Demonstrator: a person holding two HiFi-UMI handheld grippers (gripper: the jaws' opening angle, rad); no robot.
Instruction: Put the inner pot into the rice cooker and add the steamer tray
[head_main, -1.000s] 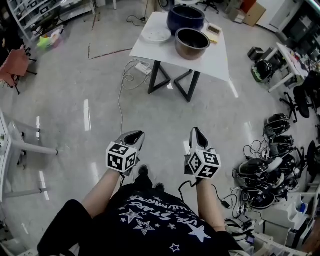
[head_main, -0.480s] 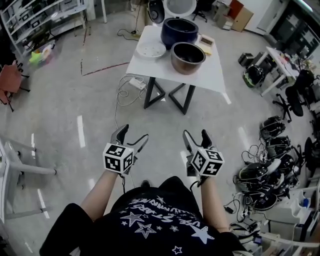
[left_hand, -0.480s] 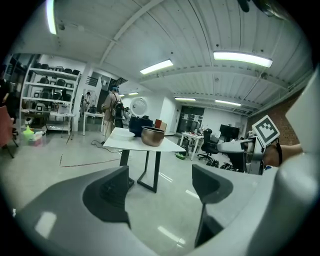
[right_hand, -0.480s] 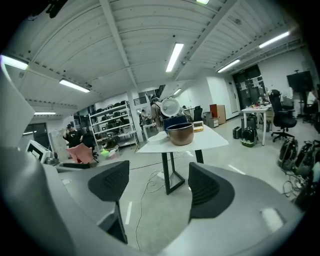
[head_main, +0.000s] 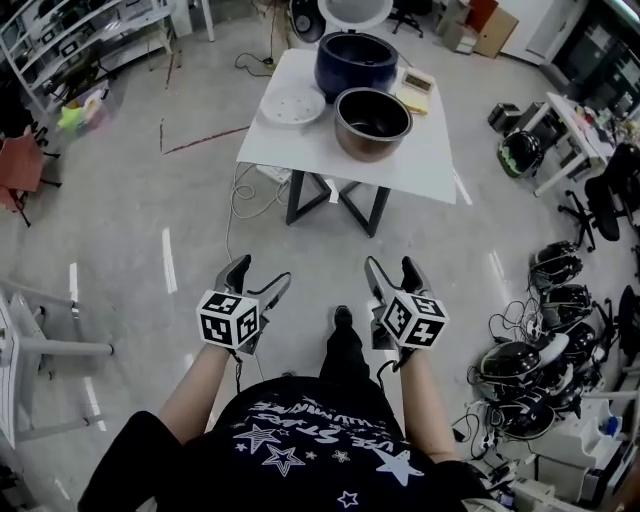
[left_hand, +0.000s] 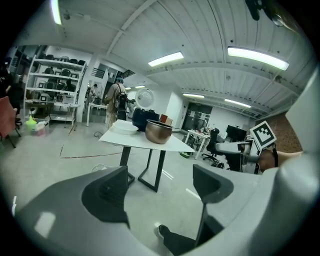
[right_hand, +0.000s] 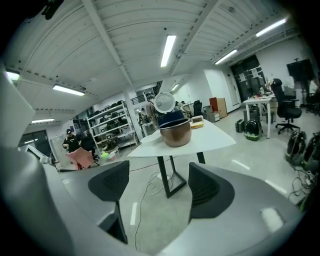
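A dark blue rice cooker (head_main: 357, 64) with its white lid (head_main: 355, 11) raised stands at the back of a white table (head_main: 310, 150). In front of it sits the copper inner pot (head_main: 372, 122), and the white steamer tray (head_main: 292, 105) lies to its left. In the gripper views the pot (left_hand: 159, 131) (right_hand: 175, 132) shows far ahead on the table. My left gripper (head_main: 257, 280) and right gripper (head_main: 392, 274) hang open and empty over the floor, well short of the table.
A cable and power strip (head_main: 268, 174) lie on the floor under the table's left side. Helmets and cables (head_main: 535, 350) pile at the right. Shelving (head_main: 70, 40) and a red chair (head_main: 22, 160) stand at the left. A small box (head_main: 416, 85) lies beside the cooker.
Both grippers have opened from shut. The person has walked toward the table, which sits nearer and lower in the head view.
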